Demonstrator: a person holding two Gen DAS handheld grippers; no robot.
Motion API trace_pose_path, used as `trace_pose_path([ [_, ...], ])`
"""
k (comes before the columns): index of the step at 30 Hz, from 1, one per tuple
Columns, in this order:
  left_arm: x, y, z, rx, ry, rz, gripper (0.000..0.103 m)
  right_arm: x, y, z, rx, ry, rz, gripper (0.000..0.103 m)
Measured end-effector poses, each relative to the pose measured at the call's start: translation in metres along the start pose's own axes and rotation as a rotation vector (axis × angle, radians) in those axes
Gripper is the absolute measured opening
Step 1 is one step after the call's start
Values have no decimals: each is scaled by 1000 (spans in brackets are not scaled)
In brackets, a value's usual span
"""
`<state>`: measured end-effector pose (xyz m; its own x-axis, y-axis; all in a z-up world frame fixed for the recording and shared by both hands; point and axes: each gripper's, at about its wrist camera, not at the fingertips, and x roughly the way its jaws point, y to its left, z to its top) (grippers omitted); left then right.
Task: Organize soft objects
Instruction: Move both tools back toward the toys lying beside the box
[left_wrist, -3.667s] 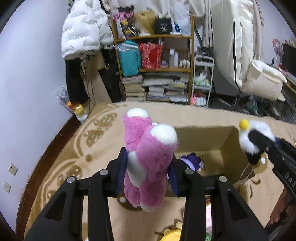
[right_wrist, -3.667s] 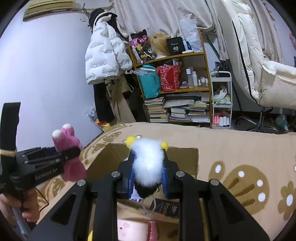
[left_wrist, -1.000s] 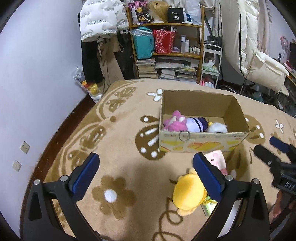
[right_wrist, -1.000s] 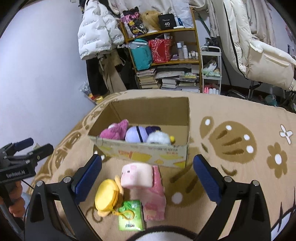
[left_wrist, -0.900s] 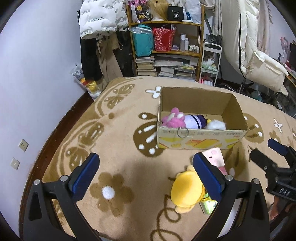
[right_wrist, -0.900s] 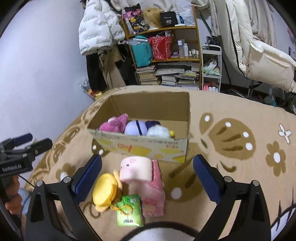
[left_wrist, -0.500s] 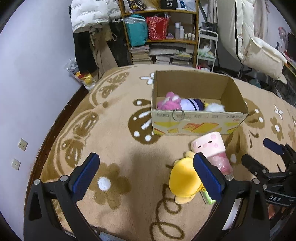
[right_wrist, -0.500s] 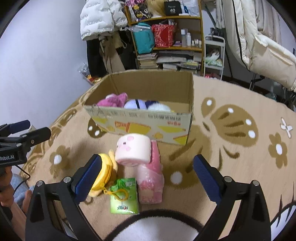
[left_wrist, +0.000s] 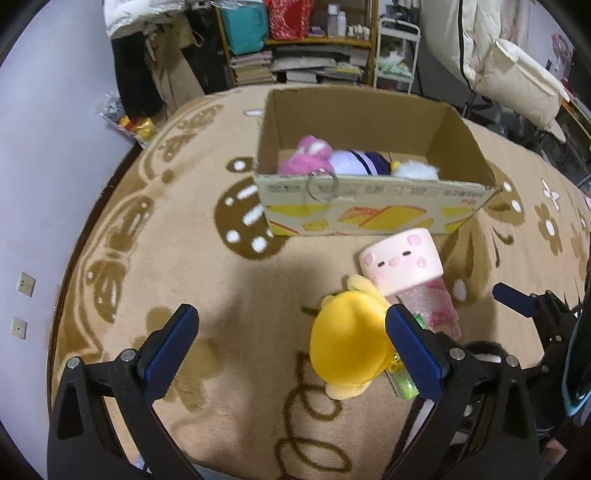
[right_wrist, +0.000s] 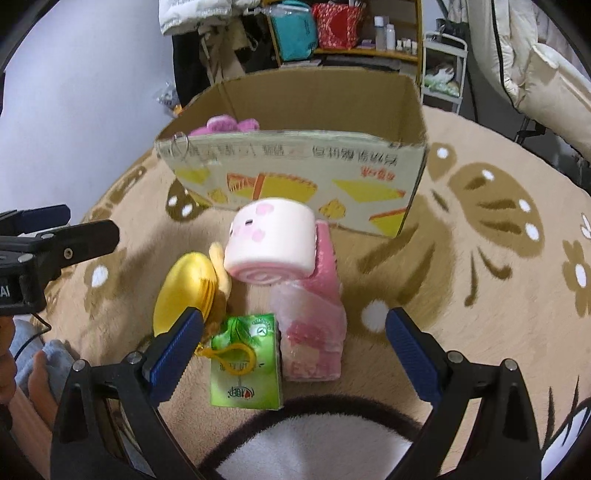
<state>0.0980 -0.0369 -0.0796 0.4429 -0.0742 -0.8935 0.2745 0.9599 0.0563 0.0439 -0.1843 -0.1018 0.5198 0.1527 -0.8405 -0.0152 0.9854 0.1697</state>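
Both tools hang empty over the rug (left_wrist: 155, 236), jaws spread wide: the left hand-held gripper (left_wrist: 291, 354) and the right hand-held gripper (right_wrist: 293, 345).

Nearest the right one lies a green tissue pack (right_wrist: 245, 360) with a yellow clip loop on top, flat on the rug. It looks light and squashy with a slick wrapper, so a pinch across its narrow sides should suit better than one on the faces.

Touching it on the left is a yellow plush toy (left_wrist: 349, 349), probably very light and yielding; a deep bite across its round body seems safest.

Beyond them a pink pig pillow (right_wrist: 271, 236) rests on a pink wrapped pack (right_wrist: 314, 325). The pillow would compress readily, so hold it mid-body.

Farthest stands the cardboard box (left_wrist: 373, 210), with a pink plush (left_wrist: 306, 157), a purple one and a white fluffy one along its near wall.
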Motion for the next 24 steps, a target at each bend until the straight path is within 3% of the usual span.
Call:
trace_pose_path([
  [9,30,-16,3,21,89,-48,100,20,4,-5,-19,73,-4,103],
  [24,64,-31,-1,39,197,-73,100,33,6,-8,-24,112,-6,103],
])
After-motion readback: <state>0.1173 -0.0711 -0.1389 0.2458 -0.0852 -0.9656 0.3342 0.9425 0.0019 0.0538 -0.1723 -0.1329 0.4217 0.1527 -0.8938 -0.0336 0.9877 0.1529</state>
